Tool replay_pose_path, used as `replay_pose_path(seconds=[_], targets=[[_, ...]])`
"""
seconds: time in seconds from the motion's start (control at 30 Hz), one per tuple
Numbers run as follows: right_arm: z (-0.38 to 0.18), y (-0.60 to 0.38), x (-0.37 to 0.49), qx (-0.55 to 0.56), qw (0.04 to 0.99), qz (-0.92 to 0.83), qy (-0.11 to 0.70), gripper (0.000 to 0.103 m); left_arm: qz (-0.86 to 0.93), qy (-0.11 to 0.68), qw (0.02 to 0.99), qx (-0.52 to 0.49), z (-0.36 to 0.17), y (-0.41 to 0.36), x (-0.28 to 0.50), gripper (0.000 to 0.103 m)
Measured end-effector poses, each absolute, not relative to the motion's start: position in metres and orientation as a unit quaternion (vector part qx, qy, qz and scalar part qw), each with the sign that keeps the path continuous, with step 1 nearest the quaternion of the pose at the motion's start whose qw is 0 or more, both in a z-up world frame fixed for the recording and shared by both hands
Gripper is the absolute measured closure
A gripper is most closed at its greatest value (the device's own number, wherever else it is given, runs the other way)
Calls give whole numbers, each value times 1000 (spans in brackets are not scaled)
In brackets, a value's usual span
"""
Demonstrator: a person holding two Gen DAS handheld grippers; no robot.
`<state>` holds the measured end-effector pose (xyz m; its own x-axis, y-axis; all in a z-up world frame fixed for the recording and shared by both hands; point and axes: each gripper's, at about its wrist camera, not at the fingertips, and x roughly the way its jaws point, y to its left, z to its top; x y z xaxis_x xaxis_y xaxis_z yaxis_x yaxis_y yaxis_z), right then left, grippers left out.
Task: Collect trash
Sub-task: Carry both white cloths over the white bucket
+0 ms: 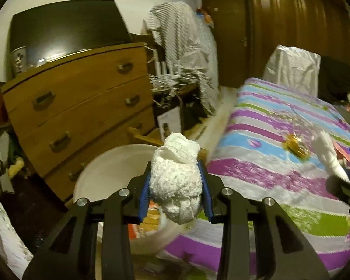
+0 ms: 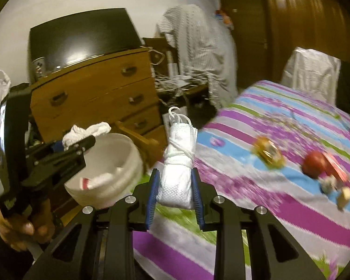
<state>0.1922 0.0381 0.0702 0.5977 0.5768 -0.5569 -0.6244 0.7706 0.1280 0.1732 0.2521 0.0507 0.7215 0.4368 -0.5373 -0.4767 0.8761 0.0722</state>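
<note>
Left gripper (image 1: 176,184) clenched on wad (image 1: 177,182), directly over bucket (image 1: 100,163); right gripper (image 2: 175,186) grasping upright mask (image 2: 178,168), bucket lying to its left.

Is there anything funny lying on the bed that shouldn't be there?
Yes. On the striped bedspread lie a crumpled gold wrapper, a red apple and small scraps, blurred. That is litter, not bedding. Each gripper already holds white trash: the left gripper a tissue wad, the right gripper a rolled mask.
</note>
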Motion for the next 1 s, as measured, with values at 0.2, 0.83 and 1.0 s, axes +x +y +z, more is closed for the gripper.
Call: replay_pose_path(seconds=[0.2,0.83,1.0], targets=[[93,111,211,-55,874,375,305,74,280,278,918,-37,56,291,169,68],[80,261,241,-101,820,437,356,74,304,320,895,-64,32,374,166,68],[70,273,242,-109,812,444,364,74,290,334,894,-76,21,385,171,68]])
